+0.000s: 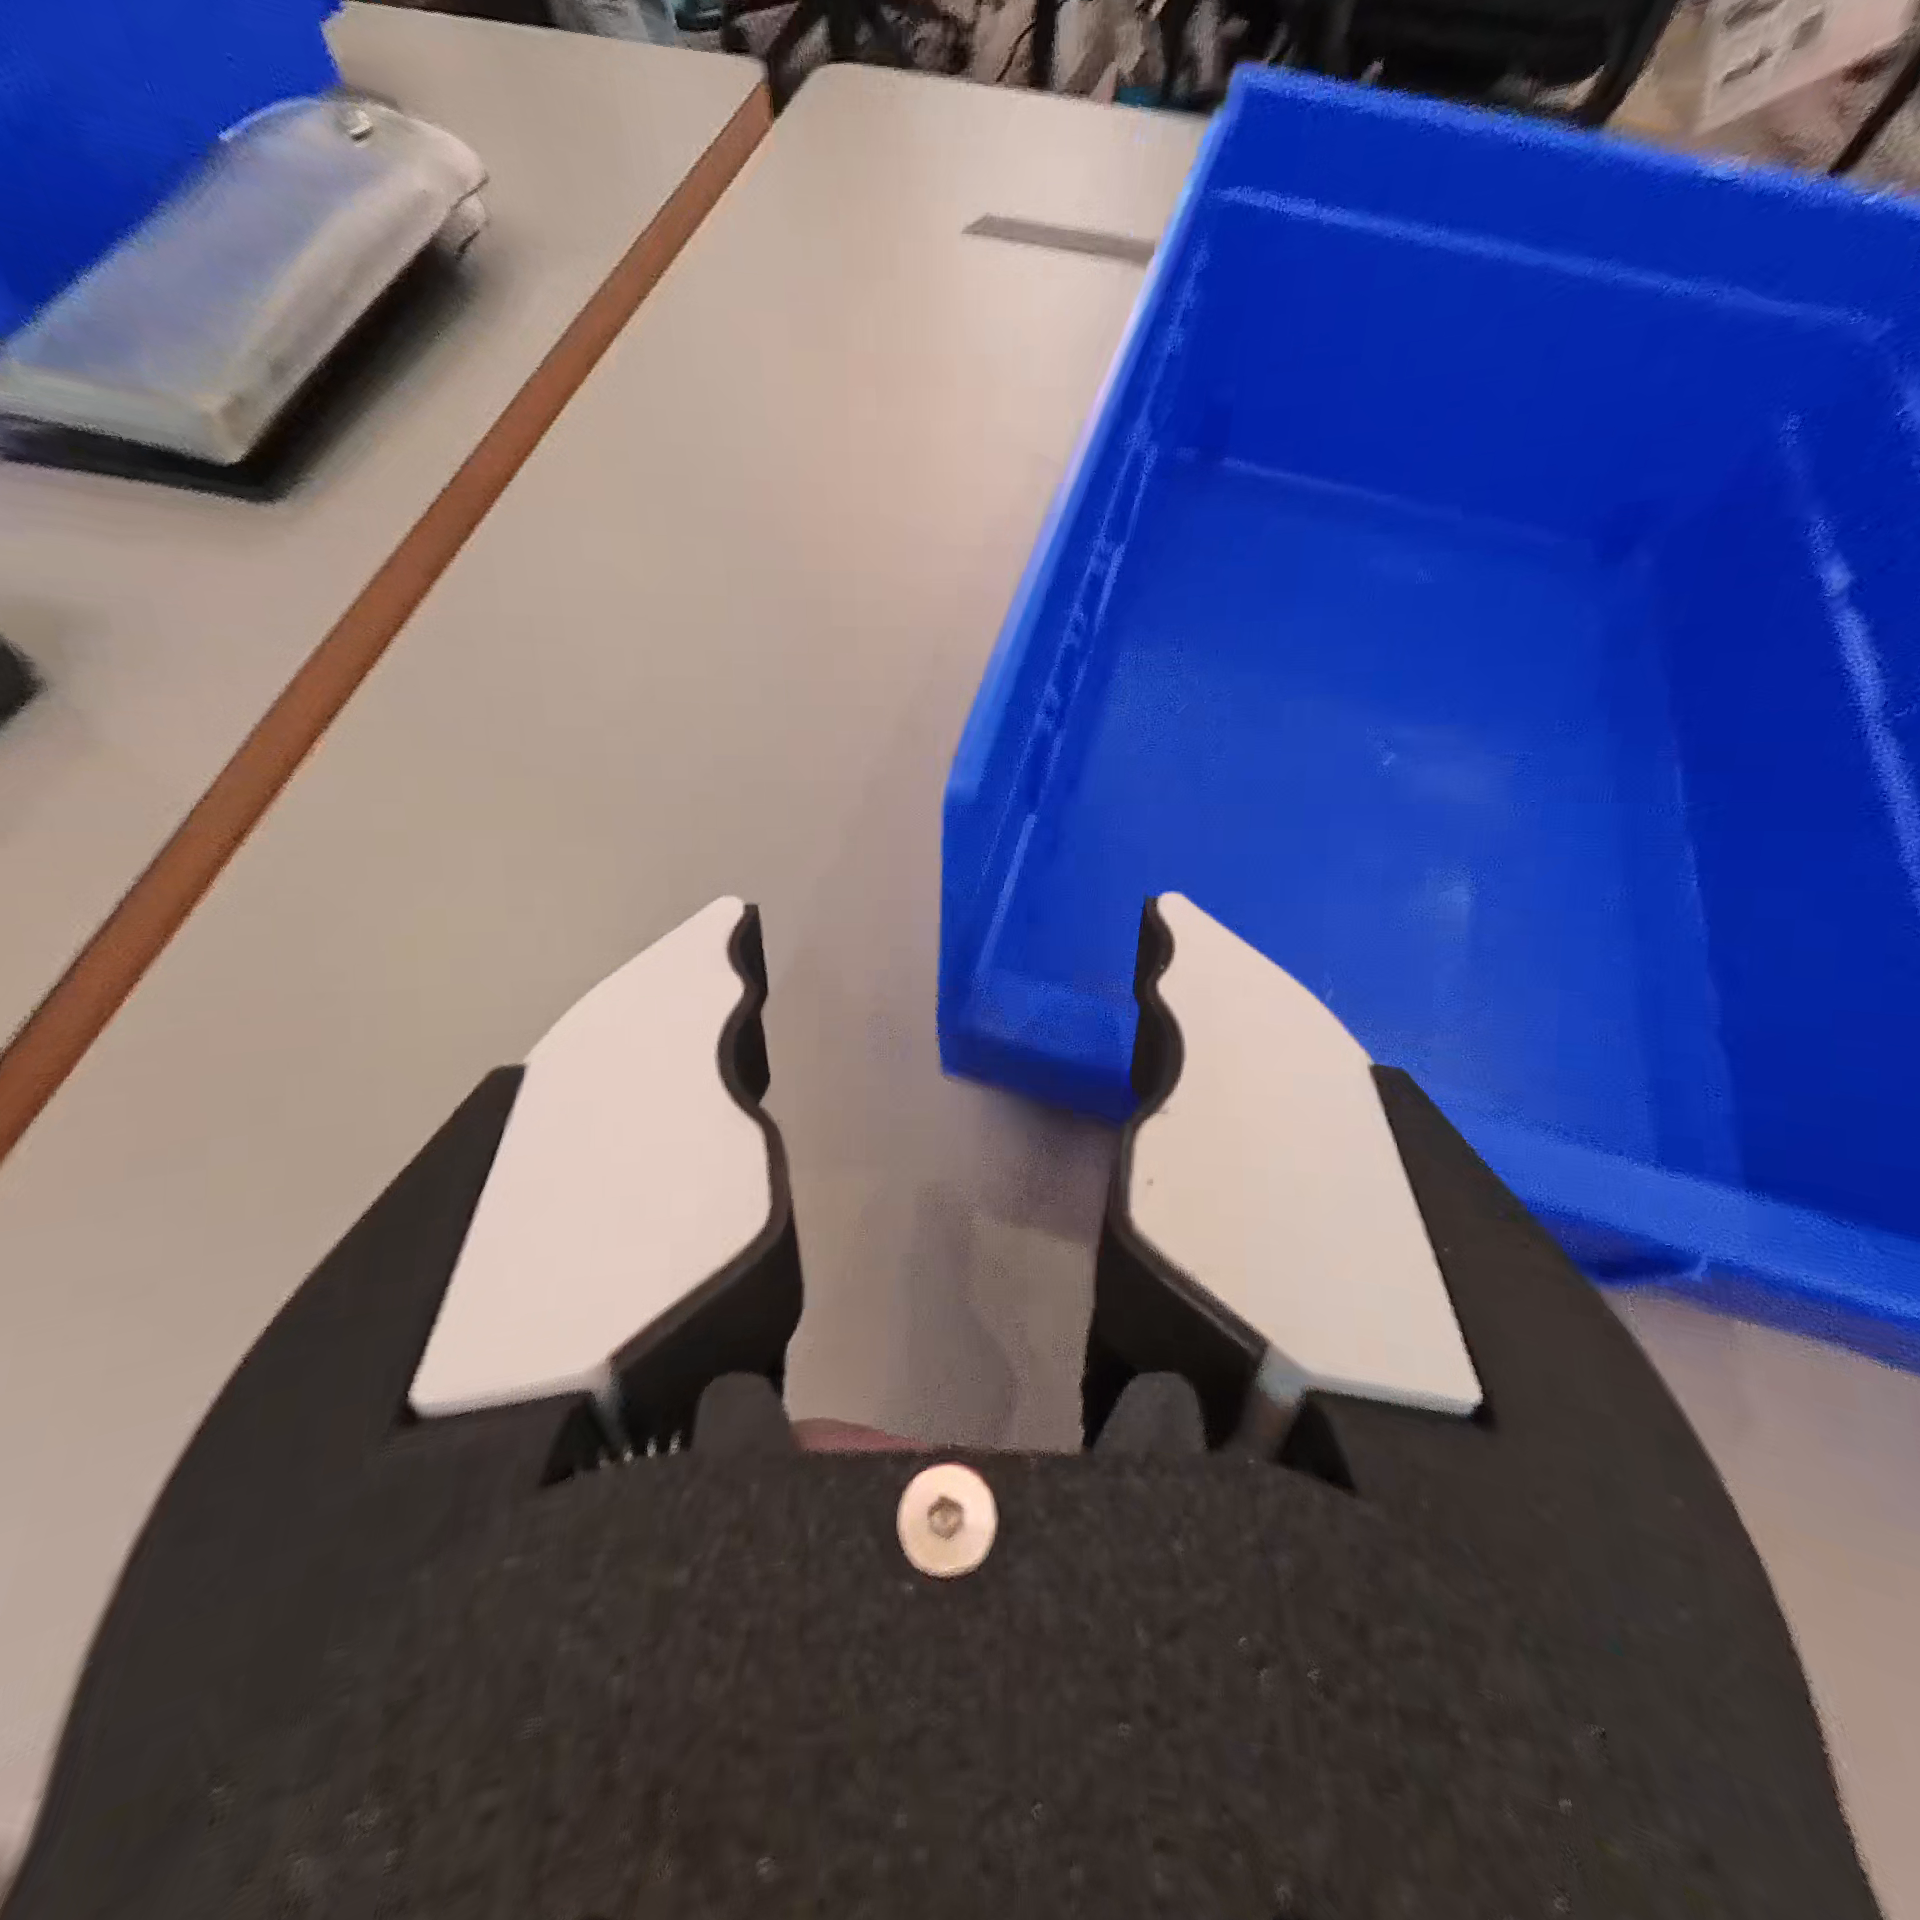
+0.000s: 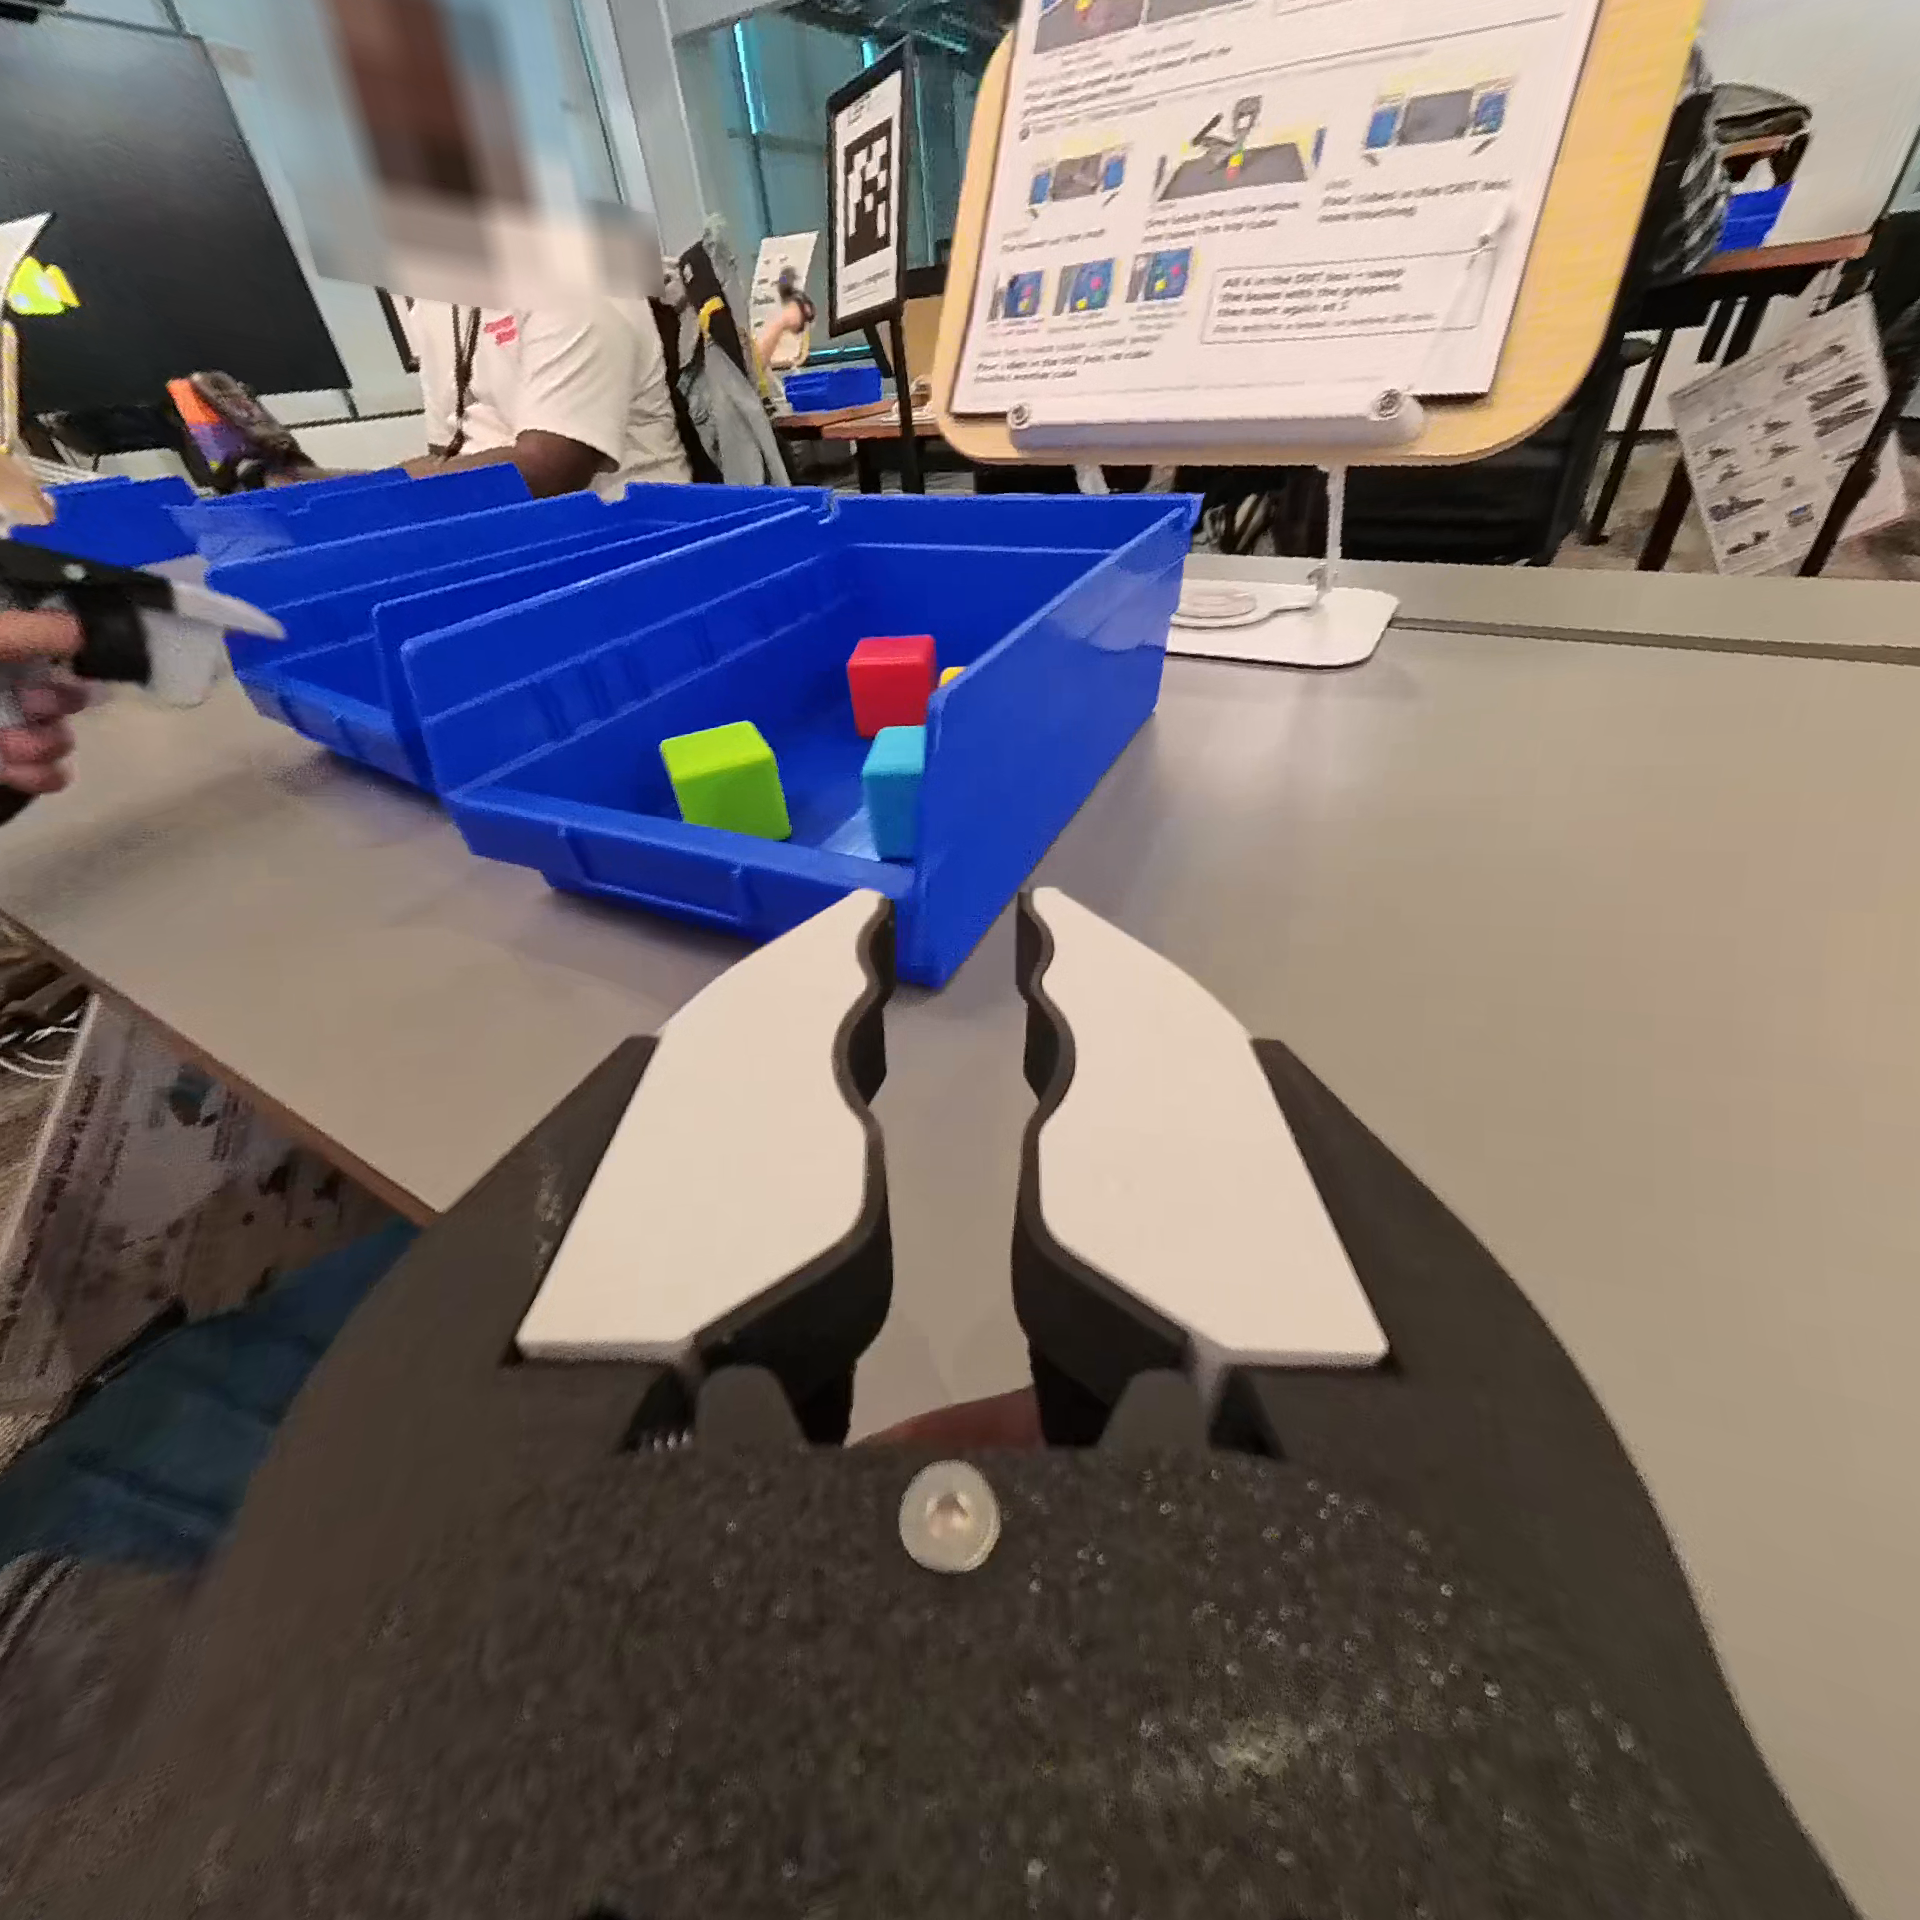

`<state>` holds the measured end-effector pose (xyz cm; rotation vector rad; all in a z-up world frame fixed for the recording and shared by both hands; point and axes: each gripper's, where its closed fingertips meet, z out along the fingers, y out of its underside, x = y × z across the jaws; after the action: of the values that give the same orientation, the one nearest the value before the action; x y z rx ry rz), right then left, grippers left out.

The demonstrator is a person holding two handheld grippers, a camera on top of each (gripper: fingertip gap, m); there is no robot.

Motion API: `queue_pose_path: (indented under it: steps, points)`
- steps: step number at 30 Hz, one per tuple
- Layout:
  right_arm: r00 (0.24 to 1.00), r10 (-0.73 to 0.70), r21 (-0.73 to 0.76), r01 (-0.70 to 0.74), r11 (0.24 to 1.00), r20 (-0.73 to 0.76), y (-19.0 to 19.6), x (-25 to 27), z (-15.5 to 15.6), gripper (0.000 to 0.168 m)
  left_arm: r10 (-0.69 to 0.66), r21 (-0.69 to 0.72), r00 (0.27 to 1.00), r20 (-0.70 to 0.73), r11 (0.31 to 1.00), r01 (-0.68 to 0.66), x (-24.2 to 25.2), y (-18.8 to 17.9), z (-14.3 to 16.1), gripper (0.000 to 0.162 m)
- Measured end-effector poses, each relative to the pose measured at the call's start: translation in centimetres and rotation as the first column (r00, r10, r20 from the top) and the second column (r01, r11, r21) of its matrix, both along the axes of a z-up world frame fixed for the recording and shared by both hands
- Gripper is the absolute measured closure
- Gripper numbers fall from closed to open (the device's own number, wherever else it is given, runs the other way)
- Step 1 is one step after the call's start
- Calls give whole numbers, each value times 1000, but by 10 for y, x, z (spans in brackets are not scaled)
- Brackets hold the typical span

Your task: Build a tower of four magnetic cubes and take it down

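A blue bin (image 2: 1049,727) on the grey table holds a green cube (image 2: 727,779), a red cube (image 2: 891,681), a light blue cube (image 2: 896,790) and a sliver of a yellow cube (image 2: 951,675) behind the bin's wall. My right gripper (image 2: 956,904) is just in front of that bin's near corner, its jaws a narrow gap apart and empty. My left gripper (image 1: 951,909) is wide open and empty above the table, beside the near left corner of an empty blue bin (image 1: 1049,727). It also shows at the far left of the right wrist view (image 2: 208,613).
More blue bins (image 2: 312,582) stand in a row left of the cube bin. An instruction board on a white stand (image 2: 1247,208) is at the back. A grey pouch (image 1: 239,281) lies on the neighbouring table. A person in a white shirt (image 2: 540,374) sits behind. The table's front edge (image 2: 260,1091) runs at left.
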<state>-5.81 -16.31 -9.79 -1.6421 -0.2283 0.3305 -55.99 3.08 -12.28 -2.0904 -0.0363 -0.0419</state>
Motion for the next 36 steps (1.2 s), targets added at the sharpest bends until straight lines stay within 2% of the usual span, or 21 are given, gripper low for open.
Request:
queue_pose_path:
  steps: [3,6,8,10,12,20,22,25,27,31,33,36]
  points:
    - [999,9,-2,-9,1000,36,-1,-4,-3,146,-56,39,997,50,998,54,4,20,6,105]
    - [997,6,-17,-5,1000,73,0,-5,-9,146,-123,55,991,54,991,120,13,27,9,141]
    - [996,14,-36,-11,999,86,1,-7,-14,146,-121,58,991,47,991,119,14,25,7,153]
    - [995,16,-48,-11,999,103,1,-8,-17,146,-174,78,982,71,983,169,22,16,7,159]
    - [993,20,-44,-15,999,119,0,-10,-17,146,-177,93,976,128,982,166,25,4,8,159]
    - [991,54,-89,-44,995,119,3,-42,-25,144,-46,137,994,99,990,32,27,-88,8,159]
    - [994,76,-115,-67,991,77,8,-68,-26,137,-11,151,997,81,988,-1,32,-112,8,159]
    - [980,197,-127,-195,972,-1,6,-135,-16,129,9,174,999,44,985,-17,46,-144,9,158]
    - [961,274,-122,-269,955,22,3,-185,-9,124,19,187,1000,25,982,-23,52,-160,9,158]
    - [965,199,-151,-174,973,168,20,-236,-14,120,23,208,998,55,978,-34,58,-180,9,159]
    - [979,125,-176,-95,980,164,34,-240,-21,119,27,215,997,67,976,-41,56,-187,9,159]
    - [977,193,-223,-169,960,89,39,-262,-26,130,24,233,997,74,972,-41,55,-197,9,158]
